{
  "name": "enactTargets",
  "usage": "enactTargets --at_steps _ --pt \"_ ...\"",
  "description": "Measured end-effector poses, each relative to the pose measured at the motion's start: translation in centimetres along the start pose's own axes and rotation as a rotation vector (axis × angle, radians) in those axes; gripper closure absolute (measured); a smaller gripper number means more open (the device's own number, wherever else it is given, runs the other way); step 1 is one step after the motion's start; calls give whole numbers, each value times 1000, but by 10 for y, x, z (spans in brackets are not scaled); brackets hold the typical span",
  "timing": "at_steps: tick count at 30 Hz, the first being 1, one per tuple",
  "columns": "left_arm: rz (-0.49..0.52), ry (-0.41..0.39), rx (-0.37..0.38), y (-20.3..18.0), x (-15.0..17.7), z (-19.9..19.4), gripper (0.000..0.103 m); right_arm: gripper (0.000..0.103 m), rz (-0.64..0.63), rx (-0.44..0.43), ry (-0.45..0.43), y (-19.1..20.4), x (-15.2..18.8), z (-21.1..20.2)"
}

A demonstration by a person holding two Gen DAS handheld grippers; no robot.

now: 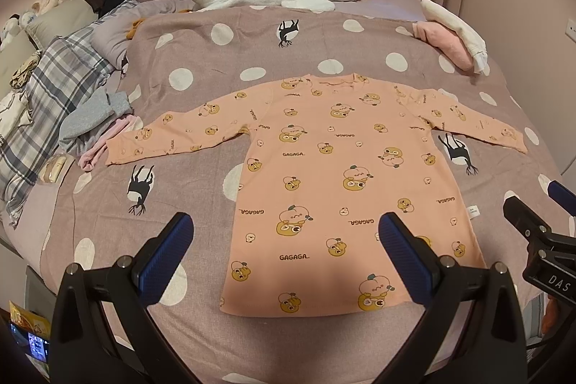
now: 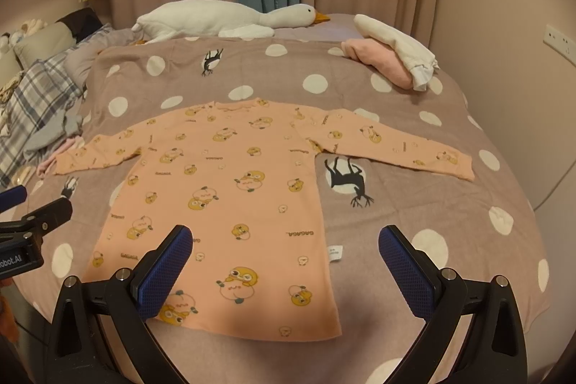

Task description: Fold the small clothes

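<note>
Far left, along the bed's edge: plaid bedding [image 1: 54, 89] and a grey and pink heap of clothes [image 1: 97, 121], just beside the left cuff.

Left claw [image 1: 284, 240]: released, jaws spread wide, holding nothing. It hovers over the near hem, not touching the cloth as far as can be told.

Centre: peach long-sleeved top [image 1: 345, 175], printed with duck cartoons, lies flat on the dotted bedspread [image 1: 201, 60]. Neckline points away, hem nearest, both sleeves spread out sideways. No fold made yet.

Handling, judged: thin knit, light, limp, not fragile. It will drape and drag, and may bunch if pulled across the bedspread. Best holds look like a sleeve cuff or shoulder seam first, then the hem corners; pinch only the top layer's edge, not the cover beneath.

Right claw [image 2: 284, 243]: also released and empty, above the hem's right corner.

Far right, back: folded pink and white garments [image 2: 392, 56]; a plush goose [image 2: 230, 17] lies along the far side.
</note>
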State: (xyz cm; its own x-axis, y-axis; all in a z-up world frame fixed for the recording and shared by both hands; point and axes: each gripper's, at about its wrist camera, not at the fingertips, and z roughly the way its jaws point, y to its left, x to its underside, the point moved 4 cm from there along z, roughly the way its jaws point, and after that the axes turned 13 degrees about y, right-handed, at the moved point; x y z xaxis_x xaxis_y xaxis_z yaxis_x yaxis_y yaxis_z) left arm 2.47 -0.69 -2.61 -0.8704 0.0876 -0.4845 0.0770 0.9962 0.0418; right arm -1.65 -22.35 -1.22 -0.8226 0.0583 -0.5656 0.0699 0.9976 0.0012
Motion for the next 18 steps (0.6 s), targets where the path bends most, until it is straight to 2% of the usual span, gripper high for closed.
enactTargets --at_steps 18 --pt "6 1 2 -2 -1 0 0 1 0 -4 -1 -1 1 0"
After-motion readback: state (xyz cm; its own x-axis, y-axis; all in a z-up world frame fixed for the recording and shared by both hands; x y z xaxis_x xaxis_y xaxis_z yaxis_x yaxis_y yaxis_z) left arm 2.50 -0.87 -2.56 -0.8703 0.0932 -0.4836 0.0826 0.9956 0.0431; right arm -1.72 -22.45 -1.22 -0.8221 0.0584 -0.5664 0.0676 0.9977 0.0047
